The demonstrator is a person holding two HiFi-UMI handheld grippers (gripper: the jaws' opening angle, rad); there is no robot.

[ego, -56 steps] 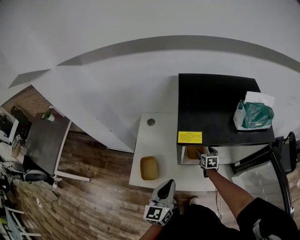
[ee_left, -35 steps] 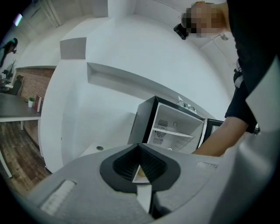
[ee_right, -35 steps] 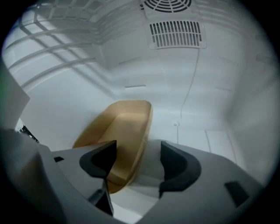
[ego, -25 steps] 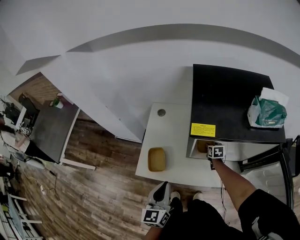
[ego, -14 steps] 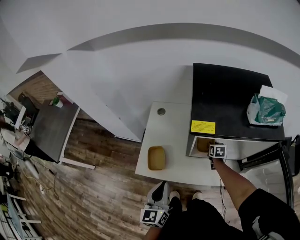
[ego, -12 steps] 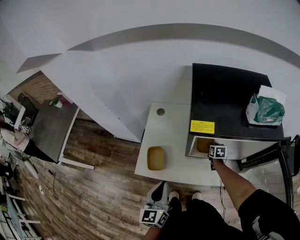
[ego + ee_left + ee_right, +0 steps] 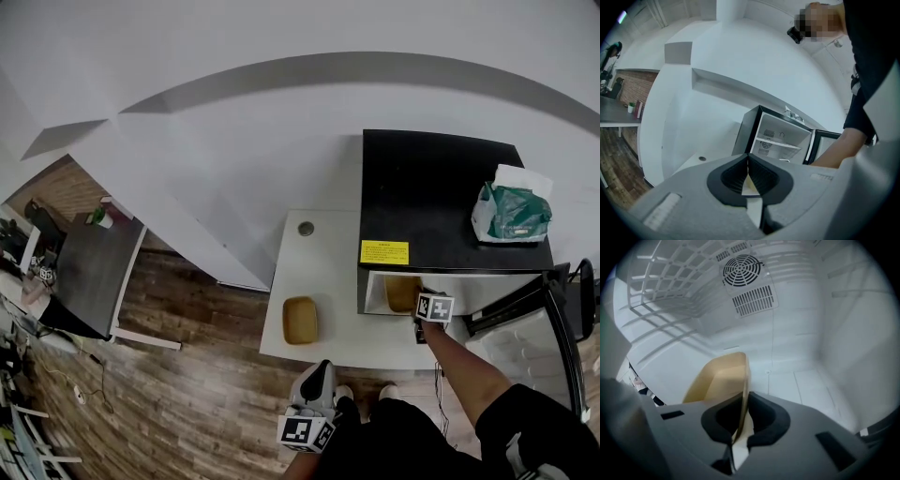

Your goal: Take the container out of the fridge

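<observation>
Head view: left tongs [image 7: 317, 377] sit low, in front of the white tabletop [image 7: 328, 248]. Left gripper view shows them clenched together, grasping nothing. A tan tub [image 7: 300, 320] rests on the tabletop near its front edge. To the right, the black fridge [image 7: 436, 197] stands open, with the tan container [image 7: 403, 292] inside, below a wire shelf [image 7: 670, 291]. Right tongs [image 7: 427, 305] reach in, clenched on the container's near wall. A green bag [image 7: 511, 214] lies on the fridge top
</observation>
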